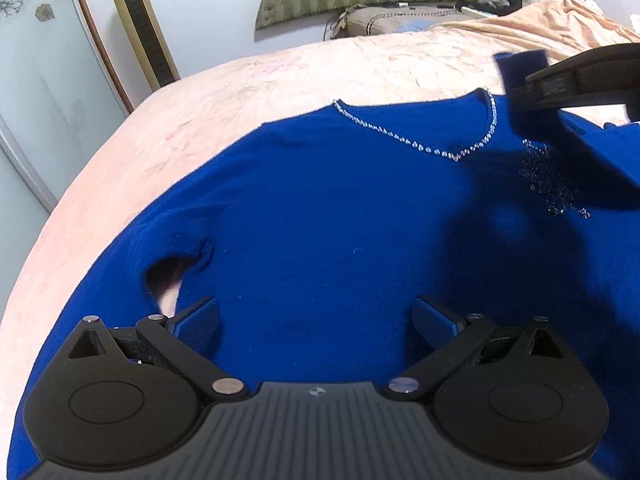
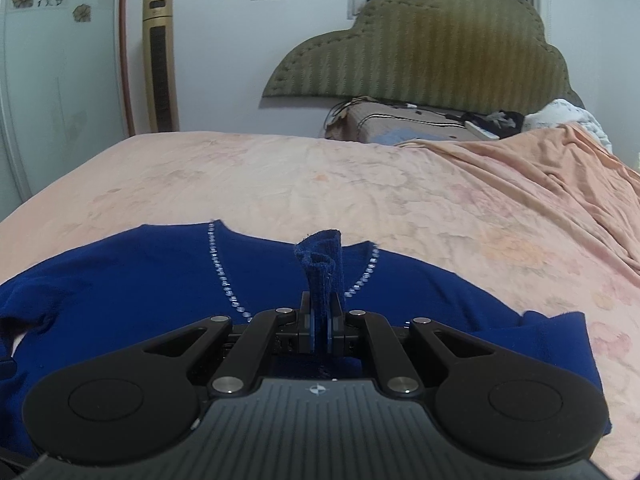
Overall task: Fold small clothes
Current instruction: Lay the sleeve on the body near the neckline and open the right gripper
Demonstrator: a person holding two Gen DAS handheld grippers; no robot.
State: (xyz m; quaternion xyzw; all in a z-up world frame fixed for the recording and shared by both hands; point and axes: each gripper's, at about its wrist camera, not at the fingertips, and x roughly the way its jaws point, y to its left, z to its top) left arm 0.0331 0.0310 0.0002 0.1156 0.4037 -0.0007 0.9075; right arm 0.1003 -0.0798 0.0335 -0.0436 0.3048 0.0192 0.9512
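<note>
A royal-blue sweater (image 1: 320, 208) with a rhinestone V-neckline (image 1: 456, 155) lies flat, front up, on the pink bed (image 1: 200, 112). My left gripper (image 1: 316, 316) is open and empty, hovering over the sweater's body beside the left armpit. My right gripper (image 2: 320, 326) is shut on the end of the sweater's right sleeve (image 2: 322, 268), holding the cuff lifted above the neckline (image 2: 222, 276). The right gripper also shows in the left wrist view (image 1: 532, 84) at upper right, with the sleeve hanging from it.
The bed's pink sheet (image 2: 360, 184) stretches beyond the sweater. A rumpled peach blanket (image 2: 560, 168) and pillows lie at the far right by the green headboard (image 2: 420, 48). A gold tower fan (image 2: 160, 60) stands by the wall beyond the bed's left side.
</note>
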